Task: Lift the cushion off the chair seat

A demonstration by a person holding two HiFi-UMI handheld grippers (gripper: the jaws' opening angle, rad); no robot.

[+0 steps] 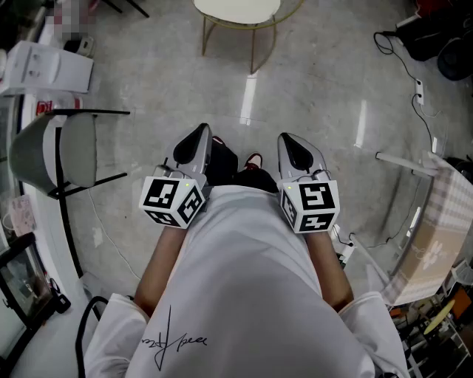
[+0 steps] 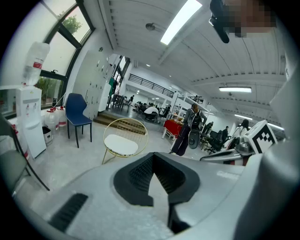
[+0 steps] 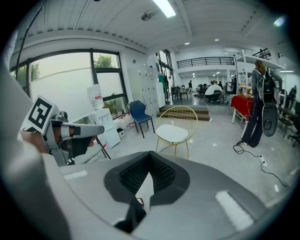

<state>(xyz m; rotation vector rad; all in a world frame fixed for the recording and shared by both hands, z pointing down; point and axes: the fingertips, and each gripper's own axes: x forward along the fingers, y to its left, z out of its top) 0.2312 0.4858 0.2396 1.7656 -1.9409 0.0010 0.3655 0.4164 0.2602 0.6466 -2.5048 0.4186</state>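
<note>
A round white cushion (image 1: pixel 236 9) lies on the seat of a gold wire chair (image 1: pixel 253 40) at the top edge of the head view, well ahead of both grippers. The same cushion (image 2: pixel 121 144) shows beyond the jaws in the left gripper view, and the cushion (image 3: pixel 172 133) shows again in the right gripper view. My left gripper (image 1: pixel 194 140) and right gripper (image 1: pixel 292 144) are held side by side close to my body, pointing slightly down at the floor. The left gripper (image 2: pixel 157 176) is shut on nothing, as is the right gripper (image 3: pixel 149 174).
A grey chair (image 1: pixel 66 151) stands at my left beside a white counter. Black cables (image 1: pixel 421 96) run over the floor at the right, near a glass-topped table (image 1: pixel 432 199). A blue chair (image 2: pixel 77 112), a water dispenser (image 2: pixel 30 117) and a standing person (image 3: pixel 258 103) are farther off.
</note>
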